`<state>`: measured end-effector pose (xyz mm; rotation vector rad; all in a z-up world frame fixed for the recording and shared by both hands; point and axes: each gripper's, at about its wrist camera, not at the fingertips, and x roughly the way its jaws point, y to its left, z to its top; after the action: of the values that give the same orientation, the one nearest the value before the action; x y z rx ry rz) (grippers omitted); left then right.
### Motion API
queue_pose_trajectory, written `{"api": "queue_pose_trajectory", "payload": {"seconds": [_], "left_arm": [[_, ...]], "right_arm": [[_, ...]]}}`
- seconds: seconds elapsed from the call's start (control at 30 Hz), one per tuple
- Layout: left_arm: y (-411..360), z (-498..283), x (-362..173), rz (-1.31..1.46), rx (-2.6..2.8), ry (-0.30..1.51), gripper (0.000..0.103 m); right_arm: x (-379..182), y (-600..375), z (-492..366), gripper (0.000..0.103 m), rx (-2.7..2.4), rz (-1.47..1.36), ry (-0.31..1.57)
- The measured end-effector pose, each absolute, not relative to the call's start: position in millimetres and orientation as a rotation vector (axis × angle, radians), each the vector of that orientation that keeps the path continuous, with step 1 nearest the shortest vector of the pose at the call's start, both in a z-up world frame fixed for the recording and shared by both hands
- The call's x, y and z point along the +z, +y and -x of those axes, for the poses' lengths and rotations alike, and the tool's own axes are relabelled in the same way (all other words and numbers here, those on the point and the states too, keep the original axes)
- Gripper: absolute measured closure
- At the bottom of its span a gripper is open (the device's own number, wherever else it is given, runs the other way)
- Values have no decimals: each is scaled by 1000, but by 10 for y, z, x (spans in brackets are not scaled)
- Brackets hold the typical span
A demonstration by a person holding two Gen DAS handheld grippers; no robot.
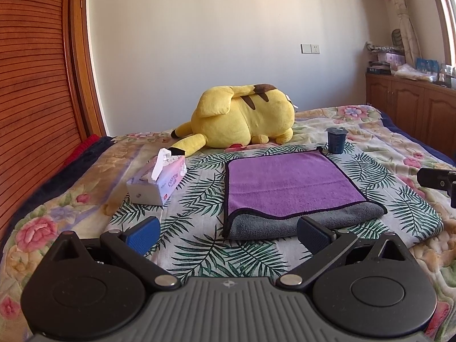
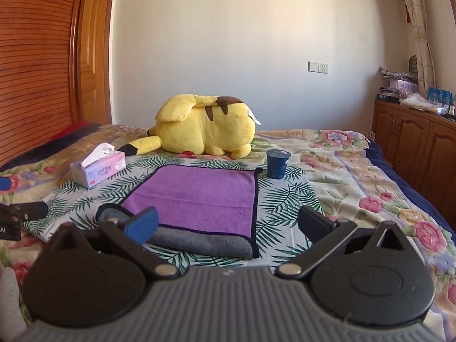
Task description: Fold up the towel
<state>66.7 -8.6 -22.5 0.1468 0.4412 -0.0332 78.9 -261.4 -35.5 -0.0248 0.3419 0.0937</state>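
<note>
A purple towel (image 1: 287, 183) with a grey underside and dark edging lies folded over on a leaf-print cloth (image 1: 199, 191) on the bed. The grey layer sticks out along its near edge. It also shows in the right wrist view (image 2: 196, 199). My left gripper (image 1: 228, 235) is open and empty, held just short of the towel's near edge. My right gripper (image 2: 228, 226) is open and empty, just short of the towel's near right corner. Part of the right gripper shows at the right edge of the left wrist view (image 1: 439, 181).
A pink tissue box (image 1: 158, 181) lies left of the towel. A dark blue cup (image 1: 337, 139) stands at the towel's far right corner. A yellow plush toy (image 1: 242, 116) lies behind. A wooden wardrobe (image 1: 34, 99) is left, a cabinet (image 1: 413, 102) right.
</note>
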Motion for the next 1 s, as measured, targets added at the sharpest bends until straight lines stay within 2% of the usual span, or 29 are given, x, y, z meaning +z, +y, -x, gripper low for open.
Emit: {"api": "queue_pose_trajectory", "payload": {"seconds": [0.83, 1.0], "left_arm": [[-9, -1280, -387, -141, -73, 506, 16], [48, -1408, -426, -115, -96, 526, 23]], "right_arm": [[-572, -2549, -1335, 0, 154, 86, 461], [-622, -2550, -1461, 0, 163, 91, 486]]}}
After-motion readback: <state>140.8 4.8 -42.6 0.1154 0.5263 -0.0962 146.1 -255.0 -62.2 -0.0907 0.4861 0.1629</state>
